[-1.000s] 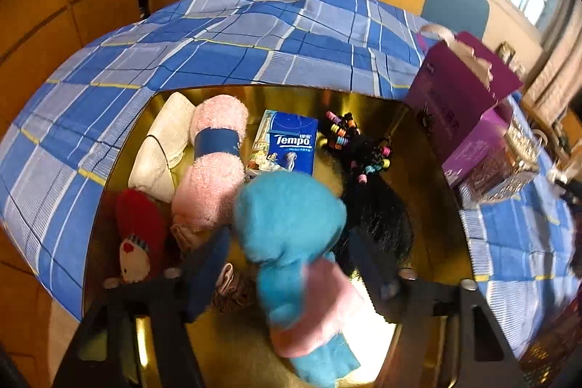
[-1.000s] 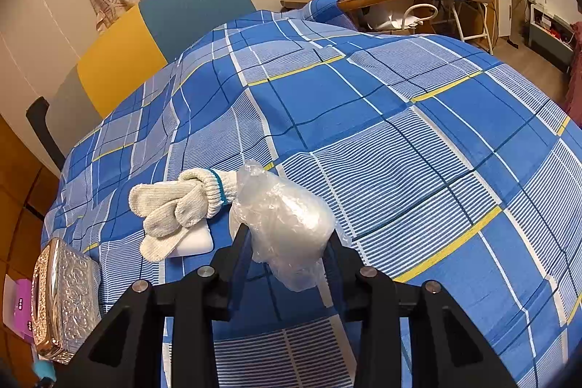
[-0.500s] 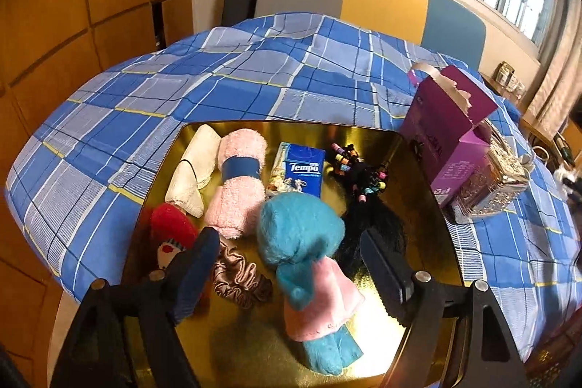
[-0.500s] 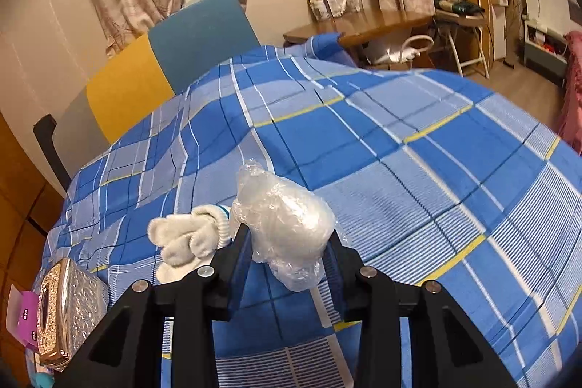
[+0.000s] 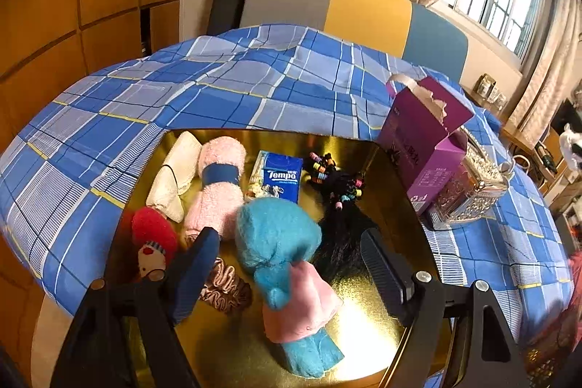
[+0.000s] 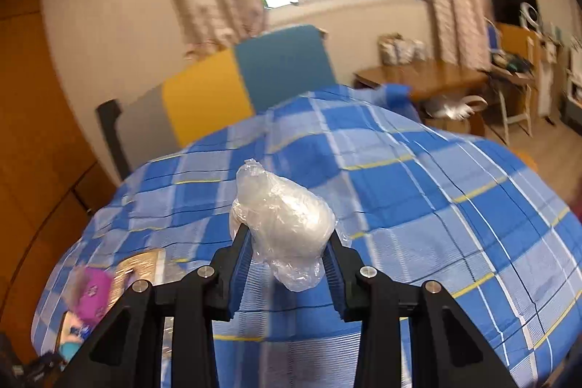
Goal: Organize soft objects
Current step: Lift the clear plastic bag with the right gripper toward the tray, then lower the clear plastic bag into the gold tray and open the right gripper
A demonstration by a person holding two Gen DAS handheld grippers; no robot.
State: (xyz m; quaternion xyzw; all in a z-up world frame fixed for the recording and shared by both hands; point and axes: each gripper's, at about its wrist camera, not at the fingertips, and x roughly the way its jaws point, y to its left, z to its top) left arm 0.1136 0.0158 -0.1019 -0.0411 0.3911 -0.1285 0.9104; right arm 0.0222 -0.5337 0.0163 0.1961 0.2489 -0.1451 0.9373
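Observation:
On the gold tray a blue plush toy in a pink dress lies free, and my left gripper hovers above it, open, with neither pad touching it. A pink towel roll, a white cloth, a Tempo tissue pack, a red doll, a brown scrunchie, hair ties and black hair also lie in the tray. My right gripper is shut on a plastic-wrapped white bundle, held high over the blue checked bedcover.
A purple box and an ornate metal box stand right of the tray; both show blurred at lower left in the right wrist view, purple box. Behind the bed stands a grey, yellow and blue headboard. A wooden desk is at far right.
My left gripper drew back and up from the blue plush toy, its jaws a little wider. My right gripper rose with the wrapped bundle and turned; the white gloves left its view.

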